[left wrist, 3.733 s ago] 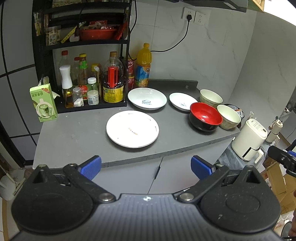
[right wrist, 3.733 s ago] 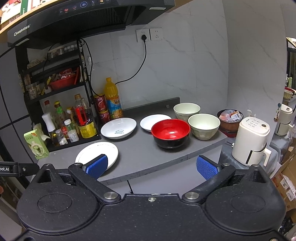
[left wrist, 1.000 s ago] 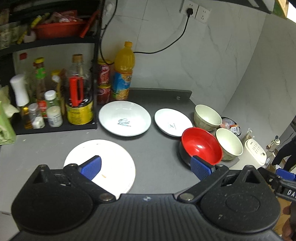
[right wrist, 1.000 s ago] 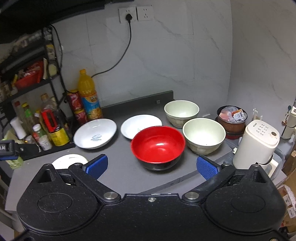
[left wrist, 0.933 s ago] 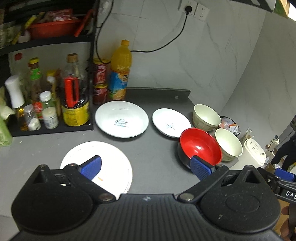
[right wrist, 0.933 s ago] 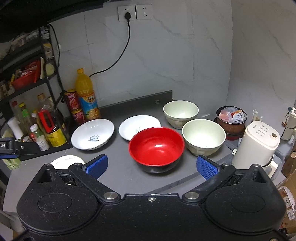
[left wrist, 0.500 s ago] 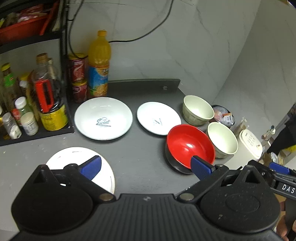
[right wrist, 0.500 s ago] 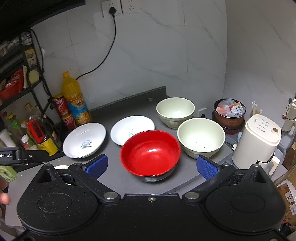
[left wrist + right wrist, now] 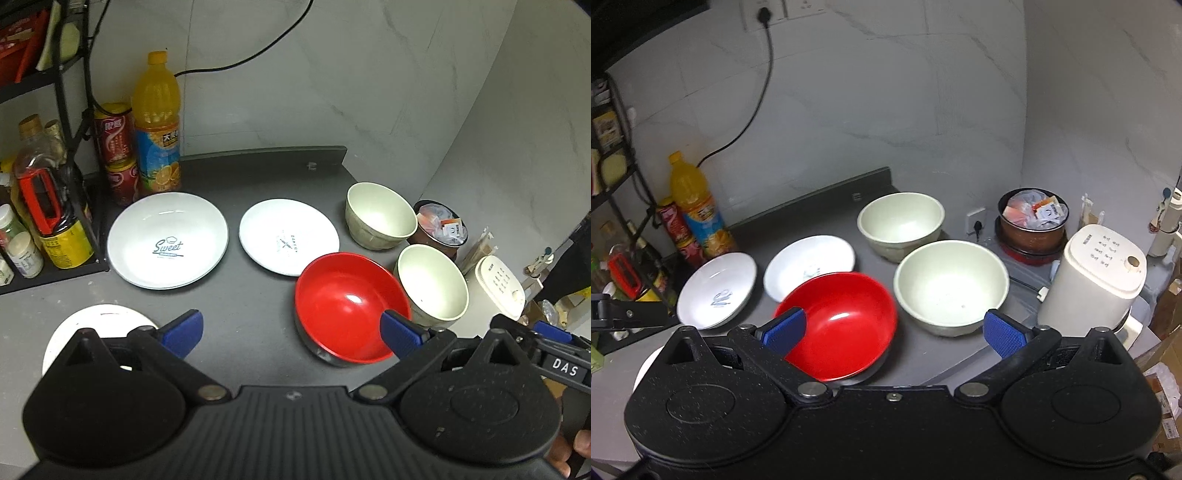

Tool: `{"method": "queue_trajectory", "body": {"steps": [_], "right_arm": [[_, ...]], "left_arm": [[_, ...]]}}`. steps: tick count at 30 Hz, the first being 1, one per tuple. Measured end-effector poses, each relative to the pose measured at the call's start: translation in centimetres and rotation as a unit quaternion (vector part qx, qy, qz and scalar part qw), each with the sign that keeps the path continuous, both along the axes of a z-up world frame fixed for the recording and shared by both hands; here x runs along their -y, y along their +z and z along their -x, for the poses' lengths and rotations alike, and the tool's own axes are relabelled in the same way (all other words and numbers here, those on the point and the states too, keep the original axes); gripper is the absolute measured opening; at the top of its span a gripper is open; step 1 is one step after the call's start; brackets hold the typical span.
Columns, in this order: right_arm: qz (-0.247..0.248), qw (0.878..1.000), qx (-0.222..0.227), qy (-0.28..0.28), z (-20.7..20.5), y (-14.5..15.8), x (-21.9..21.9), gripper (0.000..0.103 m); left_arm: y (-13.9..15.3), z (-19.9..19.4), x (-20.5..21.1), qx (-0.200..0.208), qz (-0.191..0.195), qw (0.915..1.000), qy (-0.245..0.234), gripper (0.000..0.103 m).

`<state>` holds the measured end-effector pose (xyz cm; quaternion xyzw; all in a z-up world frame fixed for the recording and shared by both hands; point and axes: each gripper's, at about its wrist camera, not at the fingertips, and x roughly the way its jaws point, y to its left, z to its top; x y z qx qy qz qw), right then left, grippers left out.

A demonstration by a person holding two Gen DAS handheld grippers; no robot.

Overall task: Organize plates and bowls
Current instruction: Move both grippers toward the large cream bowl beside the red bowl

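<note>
Three white plates point(image 9: 168, 240) and three bowls, one red bowl point(image 9: 347, 306) and two pale bowls point(image 9: 951, 284), sit mid-frame on the gray table point(image 9: 240, 302). Both claws, left claw point(image 9: 290, 330) and right claw point(image 9: 894, 330), hang wide open holding nothing. Bottles point(image 9: 157, 122) stand upper left; a white kettle point(image 9: 1097, 277) sits at right.

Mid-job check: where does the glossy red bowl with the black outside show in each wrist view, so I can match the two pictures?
Left wrist view: glossy red bowl sits right of centre, partly behind the left tool's right fingertip.
Right wrist view: the same bowl sits left of centre, partly behind the right tool's left fingertip.
Shared landmark: the orange juice bottle by the wall, at the back left in both.
</note>
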<state>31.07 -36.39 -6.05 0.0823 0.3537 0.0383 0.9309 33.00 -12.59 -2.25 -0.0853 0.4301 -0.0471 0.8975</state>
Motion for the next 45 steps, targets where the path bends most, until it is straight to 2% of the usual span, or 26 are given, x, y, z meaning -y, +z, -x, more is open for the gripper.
{"method": "queue_trajectory", "body": {"steps": [3,12,23,27,33,38,45], "right_arm": [[-0.018,1.0,-0.005,-0.005,-0.9,-0.5,1.4,0.103],[-0.024,0.999,-0.025,-0.009,-4.0,-2.9,4.7,0.102],[-0.032,0.998,-0.052,0.011,-8.1,-5.7,7.8,0.09],[-0.03,0.997,-0.067,0.009,-9.4,-7.0,8.7,0.09],[-0.033,0.995,-0.099,0.005,-11.4,-9.6,9.8,0.088],[-0.037,0.991,-0.126,0.008,-12.7,-11.5,10.4,0.083],[-0.021,0.988,-0.153,0.023,-14.5,-13.5,10.6,0.079]], "left_arm": [[-0.3,-1.1,1.5,-0.003,-0.002,1.0,-0.004,0.101],[-2.5,-4.9,5.8,-0.019,-0.008,0.9997,-0.012,0.1],[-4.7,-9.2,9.9,-0.033,-0.009,0.9993,-0.016,0.091],[-5.5,-10.5,12.3,-0.032,-0.029,0.9979,-0.049,0.09],[-6.8,-12.9,15.7,-0.051,-0.052,0.9939,-0.083,0.088],[-8.2,-14.9,17.4,-0.07,-0.059,0.9919,-0.087,0.085],[-10.0,-17.8,18.9,-0.094,-0.074,0.9888,-0.089,0.075]]}}
